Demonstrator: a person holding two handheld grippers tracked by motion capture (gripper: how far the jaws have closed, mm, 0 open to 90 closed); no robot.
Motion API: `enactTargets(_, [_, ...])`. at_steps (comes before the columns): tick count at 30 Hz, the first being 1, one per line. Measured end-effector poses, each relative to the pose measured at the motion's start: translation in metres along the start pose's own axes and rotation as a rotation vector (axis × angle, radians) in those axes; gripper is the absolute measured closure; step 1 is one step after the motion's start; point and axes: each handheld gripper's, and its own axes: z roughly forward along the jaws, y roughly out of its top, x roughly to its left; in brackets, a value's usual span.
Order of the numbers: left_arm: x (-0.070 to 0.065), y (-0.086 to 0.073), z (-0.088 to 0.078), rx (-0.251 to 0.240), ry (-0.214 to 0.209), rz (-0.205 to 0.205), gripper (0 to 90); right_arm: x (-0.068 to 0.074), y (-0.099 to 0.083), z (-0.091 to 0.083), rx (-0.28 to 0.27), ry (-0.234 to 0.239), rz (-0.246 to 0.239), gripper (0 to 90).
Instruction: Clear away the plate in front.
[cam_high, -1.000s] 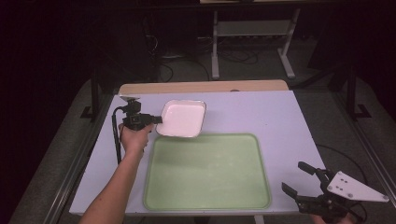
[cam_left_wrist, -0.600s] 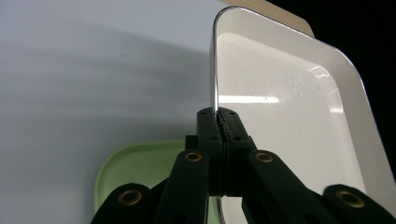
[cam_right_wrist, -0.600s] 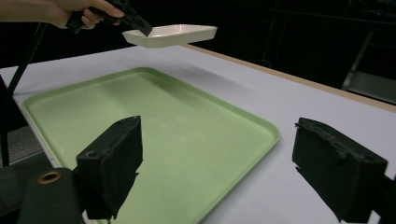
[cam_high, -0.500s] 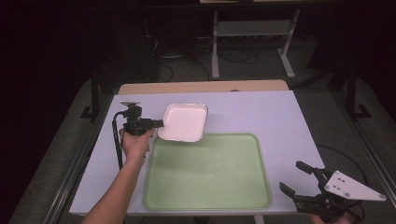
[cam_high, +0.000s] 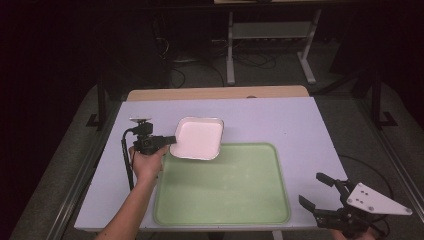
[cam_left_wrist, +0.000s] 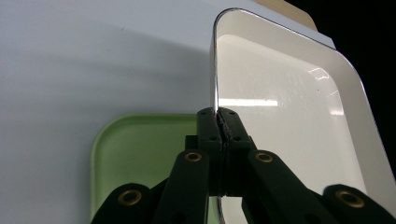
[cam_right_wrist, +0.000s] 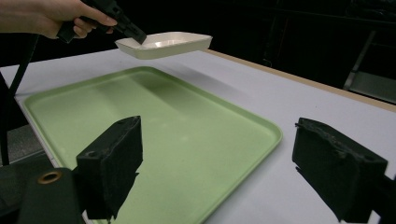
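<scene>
High view has the left gripper (cam_high: 170, 140) clamped tight on the rim of a shallow white rectangular dish with rounded corners (cam_high: 199, 138), and the dish sits over the far left corner of the flat pale green plastic tray (cam_high: 225, 195). Left gripper view confirms it: both black jaws pinch the dish's thin edge, with the green tray's rounded corner below and the pale lavender table top (cam_high: 280, 120) beyond. Right gripper view catches the dish from the side, and it's clearly airborne, held level above the table with its shadow falling across the tray's far corner. Over at the near right corner of the table, the right gripper (cam_high: 315, 192) rests with its jaws spread wide, nothing between them, pointing in across the tray toward the dish.
</scene>
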Motion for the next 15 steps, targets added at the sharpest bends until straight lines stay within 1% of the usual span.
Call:
enactTargets(7, [-0.003, -0.010, 0.000, -0.022, 0.012, -0.006, 89.0, -0.001, 0.000, -0.002, -0.001, -0.004, 0.004, 15.3])
enactTargets(9, [-0.003, -0.014, 0.000, -0.018, 0.017, -0.003, 89.0, 0.000, 0.000, -0.002, 0.000, -0.005, 0.002, 15.3])
enactTargets(10, [-0.004, -0.015, 0.000, -0.019, 0.018, -0.008, 89.0, 0.000, 0.000, -0.002, 0.001, -0.006, 0.000, 15.3])
enactTargets(15, [-0.004, -0.024, -0.001, -0.016, 0.014, -0.007, 89.0, 0.000, -0.001, -0.002, 0.002, -0.005, 0.002, 15.3])
